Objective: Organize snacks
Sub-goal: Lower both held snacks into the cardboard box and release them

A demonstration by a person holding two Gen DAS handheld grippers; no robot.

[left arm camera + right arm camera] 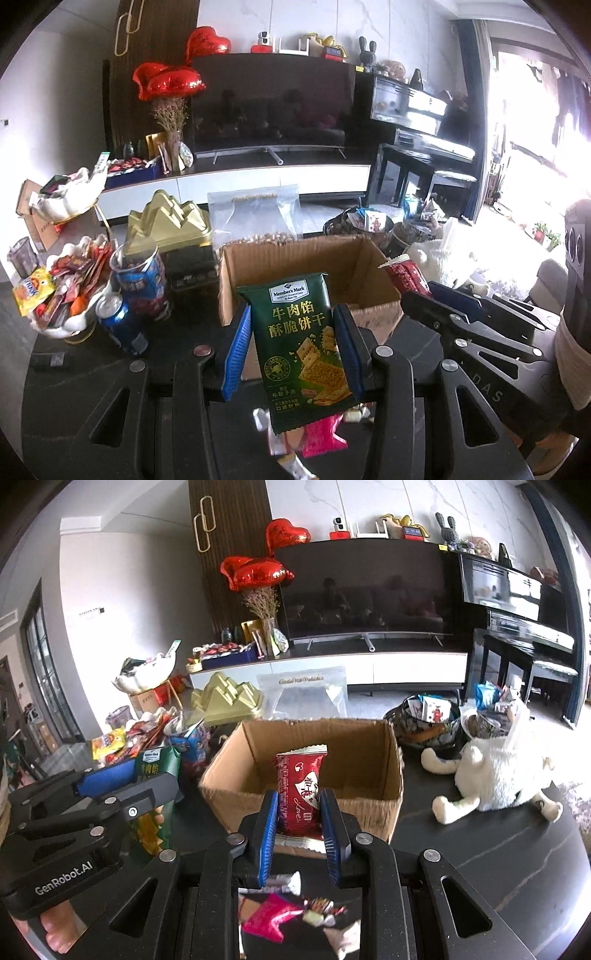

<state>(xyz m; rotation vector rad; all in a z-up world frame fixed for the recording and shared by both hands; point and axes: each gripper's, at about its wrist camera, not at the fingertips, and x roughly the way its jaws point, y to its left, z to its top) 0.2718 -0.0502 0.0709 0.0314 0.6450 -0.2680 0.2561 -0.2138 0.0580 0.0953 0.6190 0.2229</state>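
My left gripper (293,325) is shut on a green Member's Mark cracker packet (304,343), held upright just in front of the open cardboard box (258,266). My right gripper (298,808) is shut on a red snack packet (300,790), held upright at the near wall of the same box (369,746). In the left wrist view the right gripper (439,306) shows to the right with the red packet (408,273). In the right wrist view the left gripper (110,779) shows to the left with the green packet (157,766). Loose pink and wrapped sweets (273,915) lie on the table below.
A white dish heaped with snacks (62,291), a blue can (123,325) and a blue tub (144,277) stand at the left. A gold box (166,225) and a clear nut bag (255,218) stand behind the box. A white plush toy (495,775) and a snack bowl (428,720) are at the right.
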